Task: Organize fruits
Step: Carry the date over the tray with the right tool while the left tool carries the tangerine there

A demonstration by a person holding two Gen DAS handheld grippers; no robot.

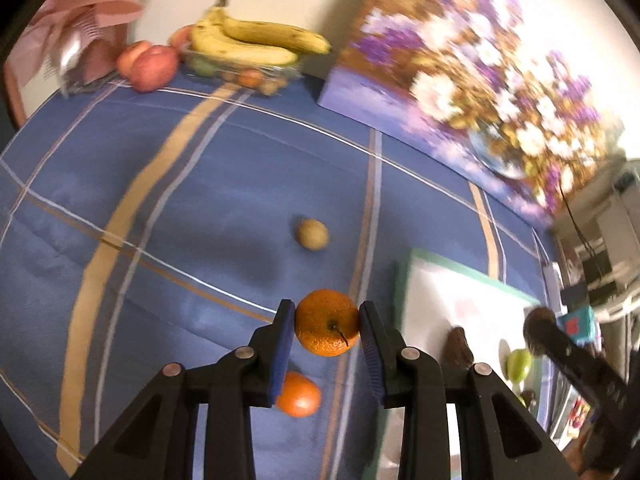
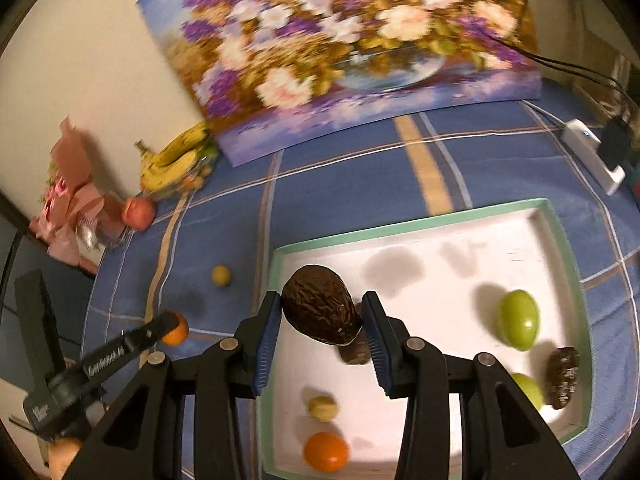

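Left tongs [image 1: 327, 322] clamp an orange [image 1: 326, 320], right tongs [image 2: 322, 312] an avocado [image 2: 320, 304]; tray [image 2: 400, 228] half-filled, loose fruit remains.

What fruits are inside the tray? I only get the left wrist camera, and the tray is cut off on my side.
Observer: The right wrist view shows an orange fruit lying in the tray, close to its near edge.
Operator: Is anything next to it?
Observer: Yes, a small yellowish fruit lies just beyond it, with a gap between them.
Operator: What is that dark blob on my other tool?
Observer: It is a dark, wrinkled avocado. The right gripper clamps it between its fingers, above the tray.
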